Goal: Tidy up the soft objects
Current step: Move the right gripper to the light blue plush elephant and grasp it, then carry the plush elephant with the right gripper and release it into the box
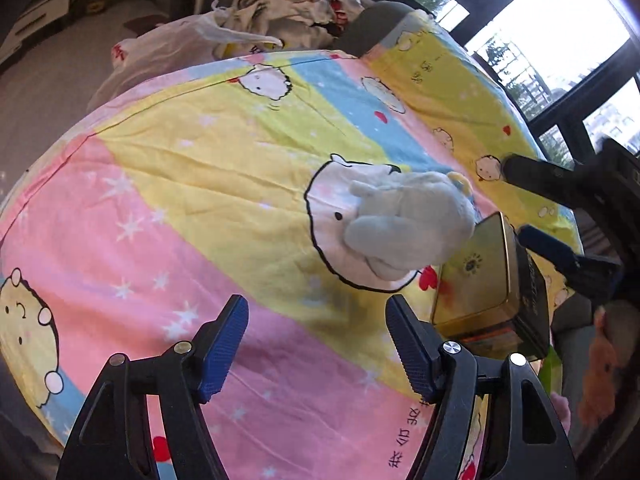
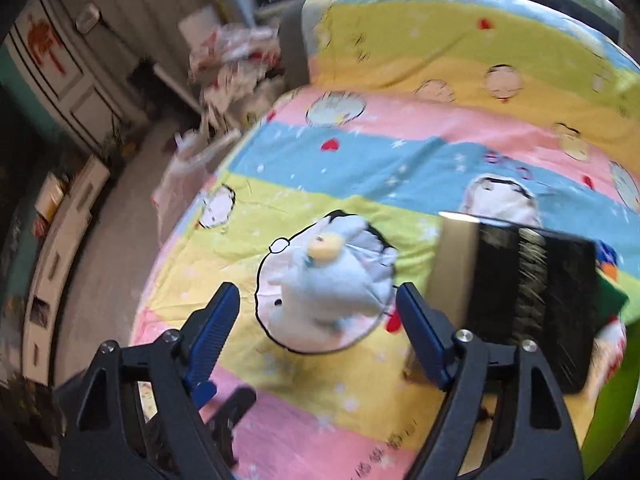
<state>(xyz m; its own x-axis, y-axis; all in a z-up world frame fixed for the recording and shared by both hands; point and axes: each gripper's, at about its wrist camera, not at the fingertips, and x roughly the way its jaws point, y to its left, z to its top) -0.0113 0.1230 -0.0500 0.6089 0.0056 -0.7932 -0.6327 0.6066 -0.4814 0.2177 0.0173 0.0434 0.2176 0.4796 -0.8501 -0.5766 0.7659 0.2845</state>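
- Pale-blue plush toy [image 2: 332,280] lies on the striped cartoon bedspread [image 2: 400,152] of the bed, just beside an open black-and-gold box [image 2: 528,292].
- Right tongs [image 2: 316,328] stand open with nothing gripped; in the right wrist view the toy sits straight ahead, in line with the gap between the blue pads [image 2: 212,332].
- Left tongs [image 1: 316,344] are also open and empty, with the toy further ahead and off to their right.
- Judging by this, the right hand is the nearer one for the pickup.
- Its long axis seems to run away from the right tongs, yellow-tipped end furthest.
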